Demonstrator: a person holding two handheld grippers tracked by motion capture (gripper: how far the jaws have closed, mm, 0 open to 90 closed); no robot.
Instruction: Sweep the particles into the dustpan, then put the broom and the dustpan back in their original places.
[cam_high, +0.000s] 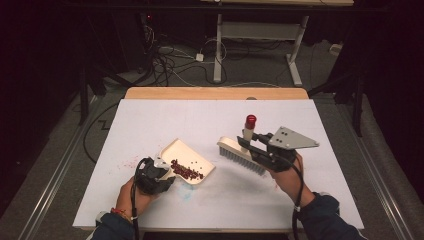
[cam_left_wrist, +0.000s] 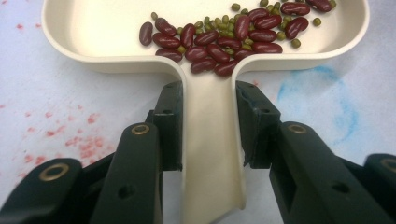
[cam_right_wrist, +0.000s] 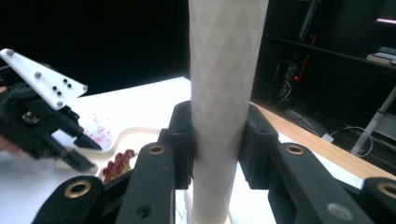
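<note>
A cream dustpan (cam_high: 187, 152) lies on the white table left of centre, with red kidney beans (cam_high: 186, 171) and small green beans heaped near its handle. My left gripper (cam_high: 167, 171) is shut on that handle. In the left gripper view both pads of the gripper (cam_left_wrist: 210, 102) press the handle's sides, and the beans (cam_left_wrist: 224, 37) lie just beyond in the dustpan (cam_left_wrist: 107, 32). My right gripper (cam_high: 250, 142) is shut on the cream handle of a brush (cam_high: 240, 156), which has a red tip (cam_high: 250, 120) and is tilted, bristles down. In the right gripper view the brush handle (cam_right_wrist: 224, 70) stands between the jaws of the gripper (cam_right_wrist: 217, 126).
Red stains (cam_high: 131, 162) mark the sheet left of the dustpan, and a faint blue smear (cam_high: 187, 192) lies in front of it. The table's wooden edge (cam_high: 215, 93) runs along the back. Behind it are desk legs and cables on the floor.
</note>
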